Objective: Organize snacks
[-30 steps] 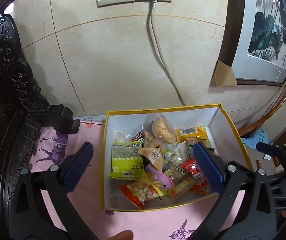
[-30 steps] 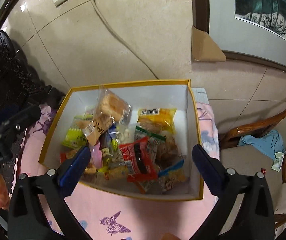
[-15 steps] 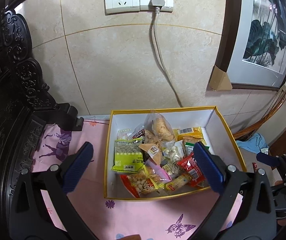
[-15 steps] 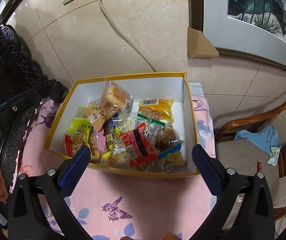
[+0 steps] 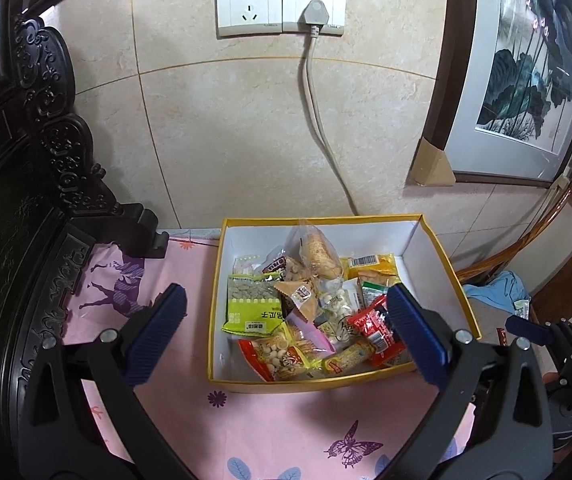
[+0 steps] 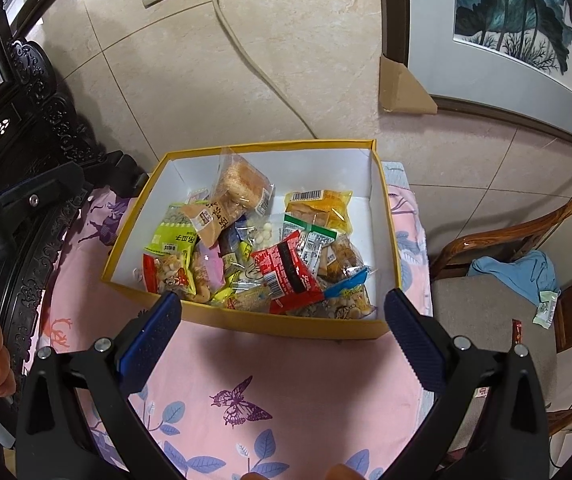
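Note:
A yellow-edged white box [image 5: 430, 248] [image 6: 378, 200] stands on the pink cloth against the wall, holding several snack packets: a green seed pack [image 5: 251, 304] [image 6: 173, 236], a red packet [image 5: 374, 330] [image 6: 290, 270], a clear-wrapped cake [image 5: 320, 252] [image 6: 241, 180] and a yellow pack [image 6: 320, 206]. My left gripper [image 5: 283, 336] hangs open above the box's near side, nothing between its fingers. My right gripper [image 6: 281, 338] is open too, over the cloth just in front of the box. The right gripper's body shows at the left wrist view's right edge.
Dark carved wooden furniture [image 5: 25, 200] [image 6: 13, 120] borders the cloth [image 5: 286, 420] [image 6: 286, 380] on the left. A white cable [image 5: 318, 120] runs from a wall socket down behind the box. A wooden chair [image 6: 506, 280] with blue fabric [image 6: 518, 272] sits right; a framed painting [image 5: 518, 80] leans on the wall.
Both grippers have pulled back and up from the box, so it looks smaller and farther away. More pink cloth shows in front. Both stayed open; the snacks have not moved.

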Tool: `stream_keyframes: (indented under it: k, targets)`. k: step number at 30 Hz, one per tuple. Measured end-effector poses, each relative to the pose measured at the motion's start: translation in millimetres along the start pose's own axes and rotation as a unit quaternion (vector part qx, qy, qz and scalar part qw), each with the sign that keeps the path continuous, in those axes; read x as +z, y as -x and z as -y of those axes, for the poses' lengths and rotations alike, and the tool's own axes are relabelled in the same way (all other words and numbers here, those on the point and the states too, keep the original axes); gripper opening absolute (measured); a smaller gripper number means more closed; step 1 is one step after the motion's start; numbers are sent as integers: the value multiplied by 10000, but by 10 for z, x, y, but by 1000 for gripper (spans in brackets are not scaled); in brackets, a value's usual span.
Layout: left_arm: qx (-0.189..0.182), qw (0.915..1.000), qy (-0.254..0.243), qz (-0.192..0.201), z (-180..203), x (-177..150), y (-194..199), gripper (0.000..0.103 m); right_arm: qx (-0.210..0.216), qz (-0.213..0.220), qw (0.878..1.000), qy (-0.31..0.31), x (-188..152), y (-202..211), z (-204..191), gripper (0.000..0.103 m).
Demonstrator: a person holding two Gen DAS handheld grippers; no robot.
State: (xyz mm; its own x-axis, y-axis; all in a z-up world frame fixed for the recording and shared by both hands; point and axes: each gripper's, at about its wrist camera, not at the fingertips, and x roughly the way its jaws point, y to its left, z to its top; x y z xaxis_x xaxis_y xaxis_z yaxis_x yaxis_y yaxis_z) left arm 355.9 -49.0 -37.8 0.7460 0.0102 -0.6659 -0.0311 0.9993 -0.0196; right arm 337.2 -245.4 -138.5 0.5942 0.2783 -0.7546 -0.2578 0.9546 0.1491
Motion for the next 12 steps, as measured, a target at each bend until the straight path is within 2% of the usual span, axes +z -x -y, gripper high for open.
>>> stream_keyframes:
  k: [12]
  targets:
    - [17,9999,-69,-125,-6,-33,-25,101,7,-7,10000,8,-12,10,-11,102]
